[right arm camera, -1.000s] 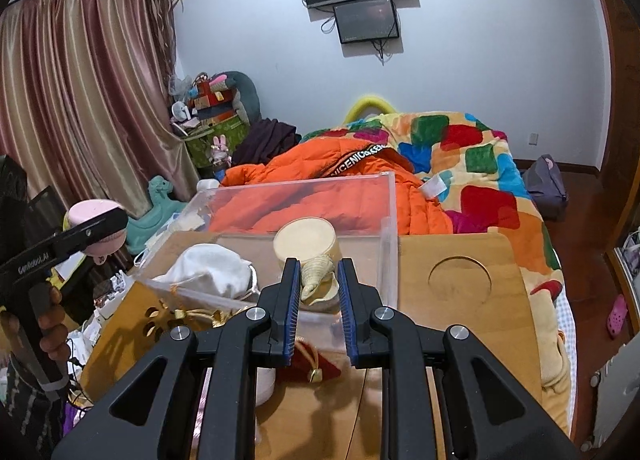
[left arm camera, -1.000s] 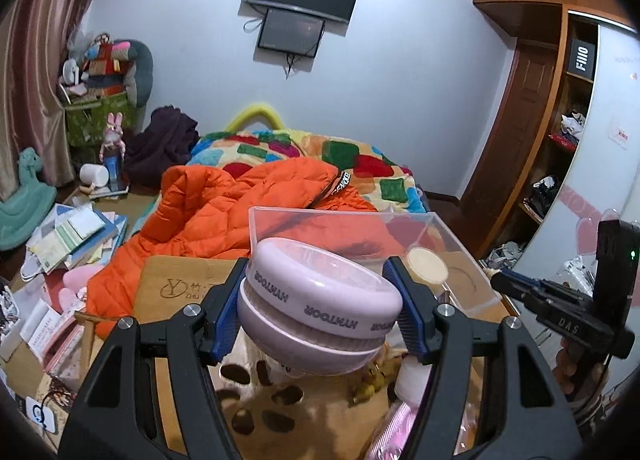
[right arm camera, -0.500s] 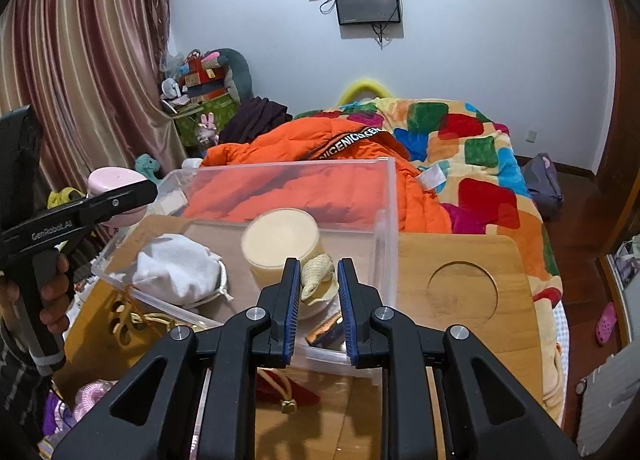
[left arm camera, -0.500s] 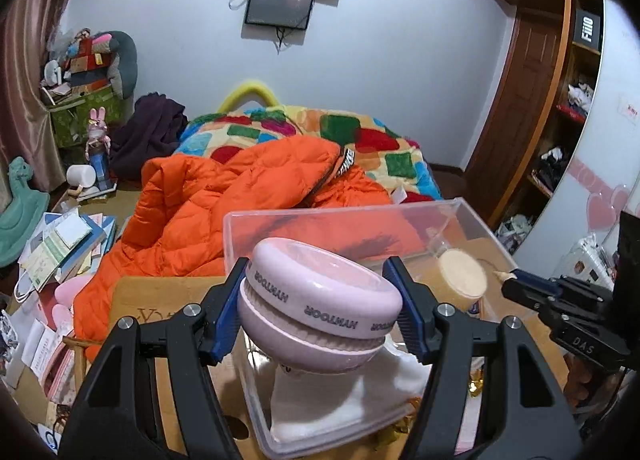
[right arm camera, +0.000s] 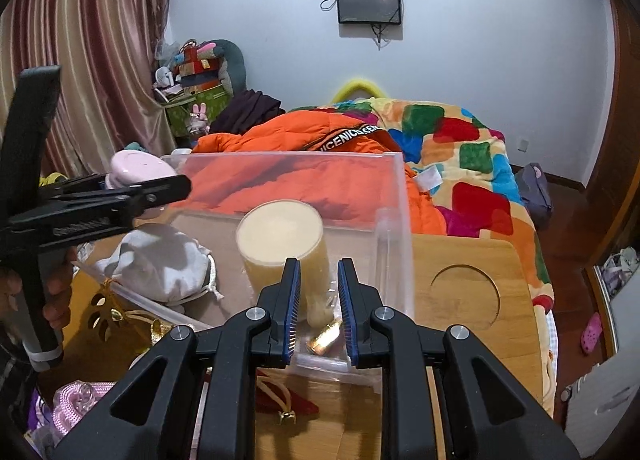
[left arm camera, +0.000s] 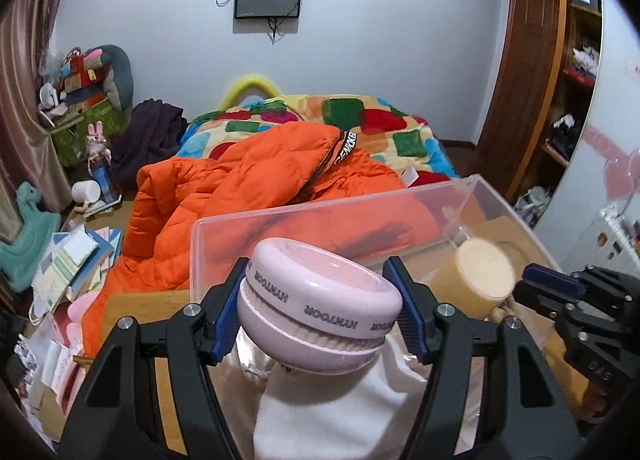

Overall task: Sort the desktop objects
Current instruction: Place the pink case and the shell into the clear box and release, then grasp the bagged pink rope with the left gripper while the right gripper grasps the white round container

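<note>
My left gripper (left arm camera: 316, 316) is shut on a round pink HYNTOOR case (left arm camera: 320, 306) and holds it above the near left corner of a clear plastic bin (left arm camera: 320, 216). A white cloth pouch (left arm camera: 344, 408) lies in the bin below it. My right gripper (right arm camera: 318, 302) is shut on the handle of a cream cylindrical cup (right arm camera: 282, 236) and holds it inside the bin (right arm camera: 400, 220), over a small gold object (right arm camera: 326, 336) on the bin floor. The cup (left arm camera: 478, 274) and right gripper (left arm camera: 552, 288) show at right in the left wrist view. The left gripper (right arm camera: 120, 196) with the pink case (right arm camera: 138, 172) shows at left in the right wrist view.
The bin stands on a wooden tray table (right arm camera: 464, 292) with a round cutout. Gold trinkets (right arm camera: 116, 312), a red item (right arm camera: 288, 400) and a pink cord (right arm camera: 76, 400) lie on the table near the bin. An orange jacket (left arm camera: 240, 188) and a patchwork bed lie behind.
Both grippers have moved forward and down toward the bin. The pink case now hangs over the bin's left corner. The cup has dropped deeper inside the bin.
</note>
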A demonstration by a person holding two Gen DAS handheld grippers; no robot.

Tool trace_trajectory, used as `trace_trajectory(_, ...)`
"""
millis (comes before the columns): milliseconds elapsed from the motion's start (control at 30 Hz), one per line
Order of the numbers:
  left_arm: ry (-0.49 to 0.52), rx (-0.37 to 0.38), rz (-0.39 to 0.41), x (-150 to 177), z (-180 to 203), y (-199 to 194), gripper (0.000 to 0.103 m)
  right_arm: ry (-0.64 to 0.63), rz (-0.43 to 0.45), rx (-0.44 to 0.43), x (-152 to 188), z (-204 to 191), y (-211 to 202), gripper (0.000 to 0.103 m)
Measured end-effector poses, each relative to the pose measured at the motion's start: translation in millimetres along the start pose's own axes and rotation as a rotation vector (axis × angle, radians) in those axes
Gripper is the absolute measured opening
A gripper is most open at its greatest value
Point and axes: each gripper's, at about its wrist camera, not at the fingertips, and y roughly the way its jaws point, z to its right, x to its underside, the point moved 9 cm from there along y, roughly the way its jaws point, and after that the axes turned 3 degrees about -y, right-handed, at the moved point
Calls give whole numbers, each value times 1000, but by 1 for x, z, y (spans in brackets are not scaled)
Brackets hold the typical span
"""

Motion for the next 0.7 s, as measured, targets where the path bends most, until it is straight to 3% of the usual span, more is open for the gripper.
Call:
trace_trajectory(67,-2,-2,-10,2,0,2,65,-8,-10,-11,2,-3,0,18)
trace_trajectory(200,-11,16,-11,2,2,1,67,-16,8,2,2,-6,-5,35)
trace_trajectory(400,0,7,43,-8,4,-22,81,1,53,8,-7,-5,-23,49)
trace_trajectory(467,-5,4,61,-11,4,-30,91,13,68,10,-9,-5,-30,56)
trace_trajectory(633,2,5,105,-14,7,-59,94,28,90,22,-11,-4,-48,62)
trace_trajectory(700,8,-3,125,-12,7,-70,96,44,78,26,-10,-2,-53,73)
